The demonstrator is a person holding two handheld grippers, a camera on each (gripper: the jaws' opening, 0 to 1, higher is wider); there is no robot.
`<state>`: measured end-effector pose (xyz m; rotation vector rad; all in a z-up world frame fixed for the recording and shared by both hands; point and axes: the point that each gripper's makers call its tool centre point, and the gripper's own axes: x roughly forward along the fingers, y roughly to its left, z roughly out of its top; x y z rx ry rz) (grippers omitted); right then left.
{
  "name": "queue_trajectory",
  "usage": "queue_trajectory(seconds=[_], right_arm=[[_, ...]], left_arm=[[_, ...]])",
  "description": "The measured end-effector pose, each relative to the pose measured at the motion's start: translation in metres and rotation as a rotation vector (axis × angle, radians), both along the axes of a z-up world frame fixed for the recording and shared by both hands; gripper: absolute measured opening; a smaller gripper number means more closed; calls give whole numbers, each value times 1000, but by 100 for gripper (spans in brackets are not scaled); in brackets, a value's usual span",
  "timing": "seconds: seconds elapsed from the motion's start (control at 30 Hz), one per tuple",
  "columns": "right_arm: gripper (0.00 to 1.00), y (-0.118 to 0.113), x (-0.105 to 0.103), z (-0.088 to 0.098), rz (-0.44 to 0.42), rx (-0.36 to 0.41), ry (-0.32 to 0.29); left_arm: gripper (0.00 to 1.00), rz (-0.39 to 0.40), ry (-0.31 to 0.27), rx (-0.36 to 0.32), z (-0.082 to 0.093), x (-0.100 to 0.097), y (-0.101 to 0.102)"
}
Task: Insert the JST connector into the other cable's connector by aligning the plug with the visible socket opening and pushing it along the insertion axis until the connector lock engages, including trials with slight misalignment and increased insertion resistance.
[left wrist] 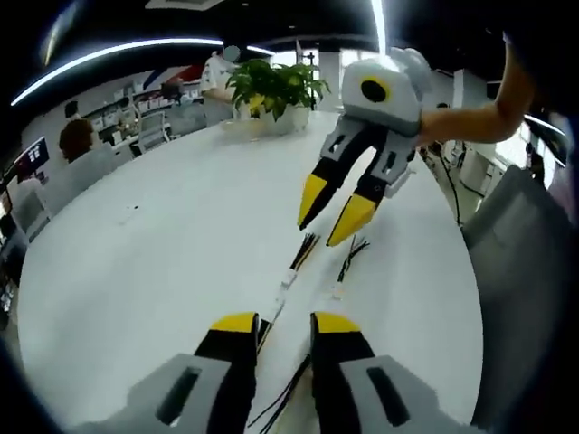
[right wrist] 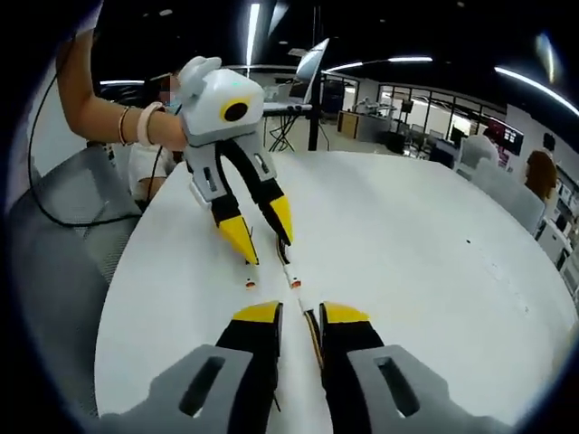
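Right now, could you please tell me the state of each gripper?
Left gripper: jaws open, holding nothing, above the cables.
Right gripper: jaws open, holding nothing.

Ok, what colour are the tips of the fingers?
Yellow on black fingers; clearest in the left gripper view.

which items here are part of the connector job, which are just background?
Job:
- two cables with white connectors, near one, far one, lying side by side on the white table
- left gripper, fingers apart
- right gripper, fingers apart, above the cables

Background:
- potted plant
- grey chair
- desks and monitors beyond the table
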<state>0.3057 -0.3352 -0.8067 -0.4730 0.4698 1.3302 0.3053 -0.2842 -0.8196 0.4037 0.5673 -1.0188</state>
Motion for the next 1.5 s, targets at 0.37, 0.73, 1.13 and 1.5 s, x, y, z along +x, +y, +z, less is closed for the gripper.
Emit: queue_trajectory(seconds=[0.37,0.73,1.13,1.5], right_arm=[[13,9,11,-15,30,-22,4],[12,16,15,-26,69,-49,11],[12,13,22,-37,86,-73,24],[10,15,19,-38,97,-79,30]], left_arm=[[9,-45,-59,-18,0,6,-15],[8,-120,-106,30,-9,12,-12],[7,-146,-85,12,-16,13,-11],[2,-175,-88,2,-19,15,-14]])
